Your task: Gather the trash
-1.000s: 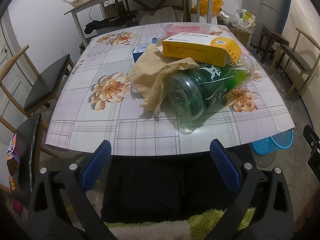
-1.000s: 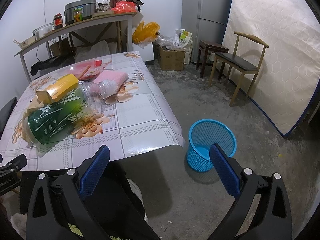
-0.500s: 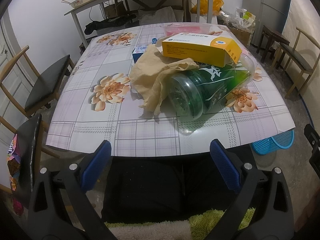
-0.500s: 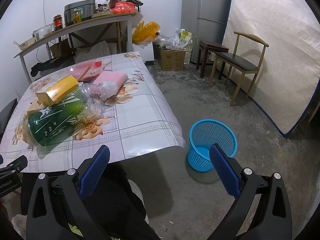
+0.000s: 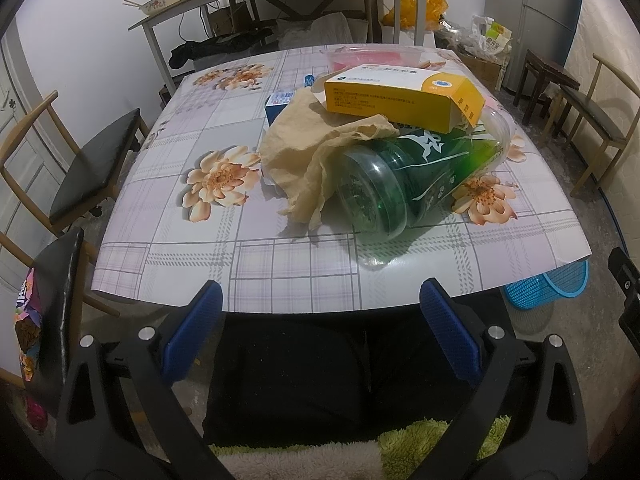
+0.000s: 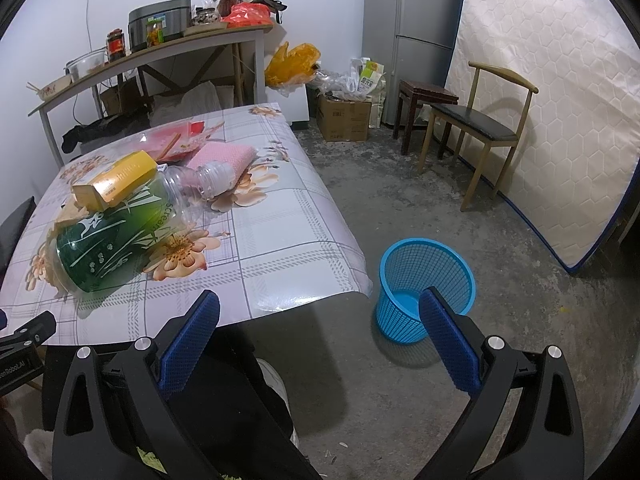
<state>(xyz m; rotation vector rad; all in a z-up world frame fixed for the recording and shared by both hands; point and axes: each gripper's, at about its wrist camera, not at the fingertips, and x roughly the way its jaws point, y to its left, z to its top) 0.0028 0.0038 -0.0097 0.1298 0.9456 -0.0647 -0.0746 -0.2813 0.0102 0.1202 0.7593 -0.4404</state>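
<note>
A big clear bottle with a green label (image 5: 420, 176) (image 6: 120, 232) lies on its side on the flowered table (image 5: 192, 248). A yellow and white carton (image 5: 400, 96) (image 6: 116, 180) rests on top of it, and a crumpled tan paper (image 5: 316, 152) lies against its left side. A small blue box (image 5: 280, 100) peeks out behind the paper. The blue mesh bin (image 6: 426, 284) (image 5: 548, 284) stands on the floor right of the table. My left gripper (image 5: 320, 328) hangs open below the near table edge. My right gripper (image 6: 320, 328) is open too, held over the floor beside the bin.
A pink cloth (image 6: 224, 160) and a clear tray with red contents (image 5: 368, 56) lie at the table's far end. Black-seated chairs stand at left (image 5: 96, 164) and right (image 6: 476, 128). A cluttered shelf (image 6: 160, 52), a fridge (image 6: 416, 12) and a leaning mattress (image 6: 560, 100) line the walls.
Both views have shifted only slightly; the objects on the table have not moved and both grippers stay open.
</note>
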